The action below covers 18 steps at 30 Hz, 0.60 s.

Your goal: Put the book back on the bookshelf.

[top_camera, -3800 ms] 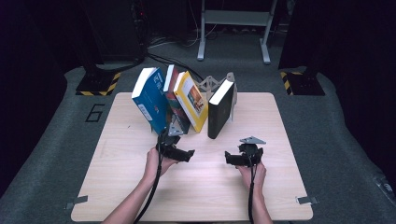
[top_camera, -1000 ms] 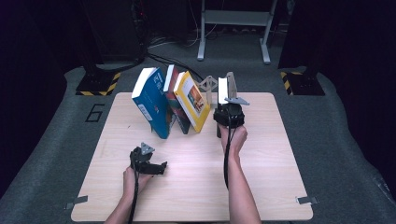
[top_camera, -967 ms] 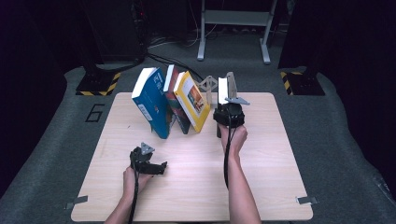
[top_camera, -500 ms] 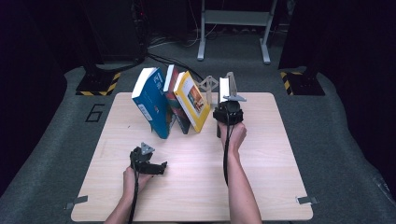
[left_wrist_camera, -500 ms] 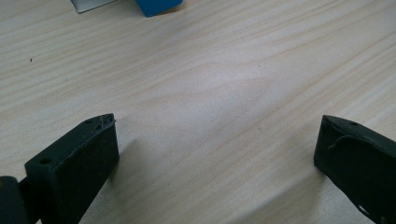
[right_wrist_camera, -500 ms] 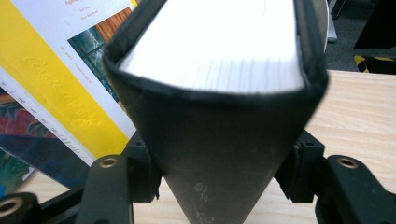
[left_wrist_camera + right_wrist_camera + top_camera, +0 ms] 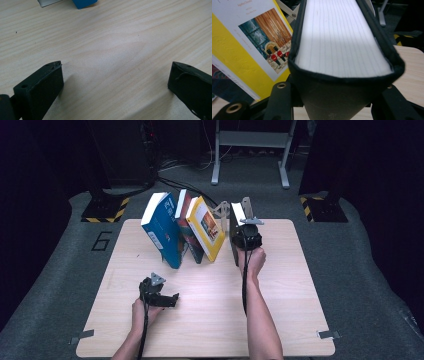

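A black book (image 7: 237, 213) stands on end at the right of a row of leaning books on the wooden table (image 7: 300, 285). My right gripper (image 7: 244, 234) reaches it from the near side. Its jaws have just been closing and now sit against both covers of the black book (image 7: 342, 37), page edge up. To its left lean a yellow book (image 7: 207, 227), a dark red one (image 7: 186, 227) and a blue one (image 7: 162, 230). My left gripper (image 7: 167, 299) rests low at the near left, jaws wide apart over bare wood (image 7: 116, 75).
A metal bookend frame (image 7: 221, 210) stands behind the yellow book (image 7: 249, 50). The blue book's corner (image 7: 85, 3) shows far ahead of the left jaws. Grey carpet surrounds the table, with a white stand (image 7: 250, 150) and dark equipment at the back.
Since the earliest frame my right hand went from the table's near middle up to the black book. My left hand drew back from beside the blue book. Over the last second, little has shifted.
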Each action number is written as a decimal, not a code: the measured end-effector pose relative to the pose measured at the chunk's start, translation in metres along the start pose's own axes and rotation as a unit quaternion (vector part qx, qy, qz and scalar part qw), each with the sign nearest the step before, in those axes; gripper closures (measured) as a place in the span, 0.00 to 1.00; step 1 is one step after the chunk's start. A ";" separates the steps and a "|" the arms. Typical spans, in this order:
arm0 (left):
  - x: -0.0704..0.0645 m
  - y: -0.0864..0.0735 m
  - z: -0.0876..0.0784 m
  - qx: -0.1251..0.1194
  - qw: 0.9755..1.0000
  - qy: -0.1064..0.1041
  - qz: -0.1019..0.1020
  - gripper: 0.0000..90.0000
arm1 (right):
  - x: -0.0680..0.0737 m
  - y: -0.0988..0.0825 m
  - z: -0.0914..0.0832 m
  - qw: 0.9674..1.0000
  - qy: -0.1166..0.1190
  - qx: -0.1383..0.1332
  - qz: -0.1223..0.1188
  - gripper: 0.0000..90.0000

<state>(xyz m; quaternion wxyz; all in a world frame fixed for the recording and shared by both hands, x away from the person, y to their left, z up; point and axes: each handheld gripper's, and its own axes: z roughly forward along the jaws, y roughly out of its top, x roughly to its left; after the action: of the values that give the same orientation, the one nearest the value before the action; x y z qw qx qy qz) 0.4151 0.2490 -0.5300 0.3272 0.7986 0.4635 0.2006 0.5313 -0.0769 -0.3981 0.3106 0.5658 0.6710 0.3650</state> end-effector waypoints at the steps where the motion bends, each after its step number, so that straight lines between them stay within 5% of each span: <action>1: 0.000 0.000 0.000 0.000 1.000 0.000 0.000 0.00 | -0.003 -0.001 -0.001 1.000 -0.001 -0.003 0.007 0.60; 5: 0.000 0.000 0.000 0.000 1.000 0.000 0.000 0.00 | -0.007 -0.005 -0.001 1.000 0.001 -0.015 0.020 0.60; 18: 0.000 0.000 0.000 -0.001 1.000 -0.002 0.001 0.00 | -0.008 -0.003 0.000 0.999 -0.001 -0.038 0.006 0.60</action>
<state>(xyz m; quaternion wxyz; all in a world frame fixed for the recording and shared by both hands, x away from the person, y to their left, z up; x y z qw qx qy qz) 0.4151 0.2492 -0.5299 0.3283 0.7991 0.4623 0.1999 0.5307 -0.0855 -0.4004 0.3305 0.5581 0.6528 0.3914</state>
